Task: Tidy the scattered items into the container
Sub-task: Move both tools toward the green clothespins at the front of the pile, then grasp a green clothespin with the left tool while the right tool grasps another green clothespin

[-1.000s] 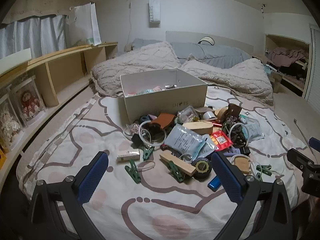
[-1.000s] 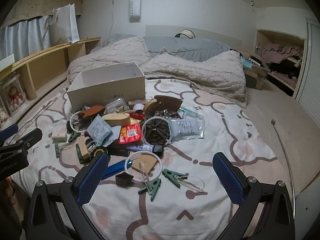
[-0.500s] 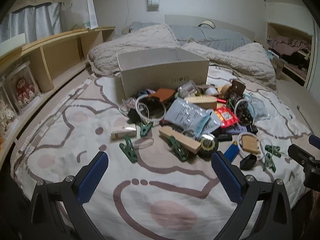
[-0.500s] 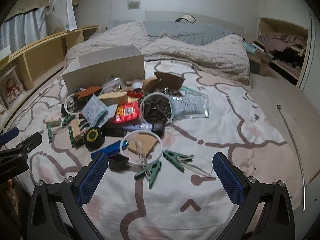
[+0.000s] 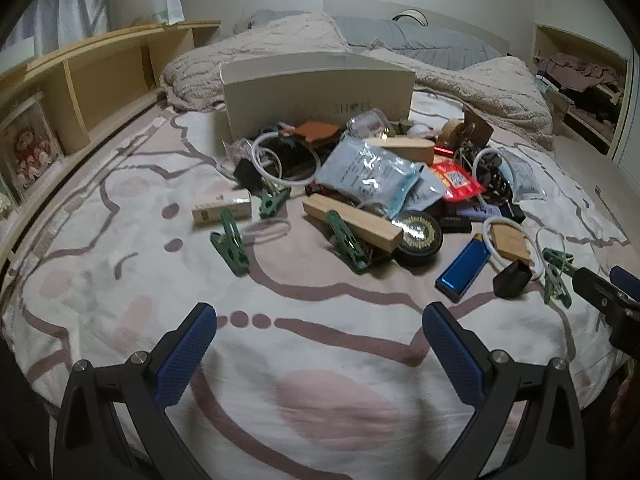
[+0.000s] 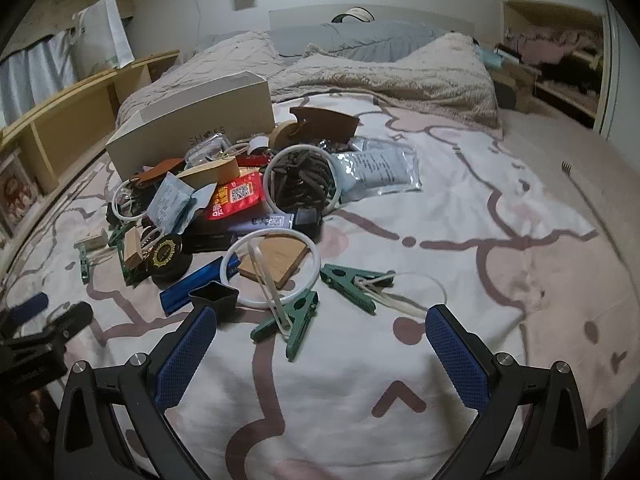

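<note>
Both claws hang open and empty above the near edge of the bed, the left claw and right claw each gripping nothing. Mid-bed, a heap of scattered items — green clothes pegs, white rings, packets, wooden blocks, a blue lighter — lies unsorted, so nearly all the tidying appears left. Behind it stands the white box, contents hidden from here. Beyond: rumpled blankets, pillows, wooden shelving along the left edge.
</note>
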Available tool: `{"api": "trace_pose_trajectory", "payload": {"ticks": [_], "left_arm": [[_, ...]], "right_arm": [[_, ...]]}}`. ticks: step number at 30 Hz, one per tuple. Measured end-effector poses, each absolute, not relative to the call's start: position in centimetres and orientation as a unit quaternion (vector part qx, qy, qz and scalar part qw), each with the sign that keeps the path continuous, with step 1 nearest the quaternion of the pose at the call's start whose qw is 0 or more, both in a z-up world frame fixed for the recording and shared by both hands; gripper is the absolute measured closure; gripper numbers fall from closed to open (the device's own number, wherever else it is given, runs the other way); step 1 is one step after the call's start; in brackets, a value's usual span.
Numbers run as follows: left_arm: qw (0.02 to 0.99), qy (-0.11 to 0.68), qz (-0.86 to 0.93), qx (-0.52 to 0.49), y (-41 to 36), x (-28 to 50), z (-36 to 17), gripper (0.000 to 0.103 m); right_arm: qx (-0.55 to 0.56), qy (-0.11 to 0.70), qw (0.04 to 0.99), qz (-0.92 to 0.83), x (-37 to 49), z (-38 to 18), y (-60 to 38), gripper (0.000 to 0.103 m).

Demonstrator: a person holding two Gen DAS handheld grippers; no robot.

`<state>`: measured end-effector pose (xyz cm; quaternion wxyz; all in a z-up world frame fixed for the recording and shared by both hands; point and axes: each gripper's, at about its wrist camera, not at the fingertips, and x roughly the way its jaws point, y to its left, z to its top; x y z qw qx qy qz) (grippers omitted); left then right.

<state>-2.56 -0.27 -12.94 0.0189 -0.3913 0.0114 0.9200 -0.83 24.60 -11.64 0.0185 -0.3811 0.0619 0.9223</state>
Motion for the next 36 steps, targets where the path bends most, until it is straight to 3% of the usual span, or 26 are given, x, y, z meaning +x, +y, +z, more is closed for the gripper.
{"api": "trace_pose_trajectory", "payload": {"ticks": [12, 13, 14, 17, 20, 36], "left_arm": [[0.032, 0.011, 0.91, -0.414, 0.3, -3.0, -15.9, 0.0], [0.032, 0.008, 0.909, -0.416, 0.2, -3.1, -16.0, 0.0], [0.033, 0.006, 0.908, -0.417, 0.2, -3.1, -16.1, 0.0], [0.036, 0.003, 0.904, -0.427, 0.1, -3.3, -16.6, 0.0], [0.039, -0.006, 0.902, -0.431, -0.1, -3.3, -16.7, 0.0], [0.072, 0.0, 0.901, -0.428, 0.8, -2.6, -16.0, 0.0]], "right_arm": [[-0.404, 0.055, 0.054, 0.911, -3.3, -12.3, 29.3, 0.0], [-0.403, 0.057, 0.057, 0.912, -3.7, -12.3, 29.9, 0.003], [-0.403, 0.058, 0.054, 0.912, -4.1, -12.3, 30.4, 0.013], [-0.408, 0.051, 0.067, 0.909, -5.5, -12.7, 31.8, 0.032], [-0.415, 0.034, 0.073, 0.906, -6.6, -13.4, 32.6, 0.041], [-0.43, -0.015, -0.043, 0.902, -5.4, -14.6, 27.4, 0.053]]}}
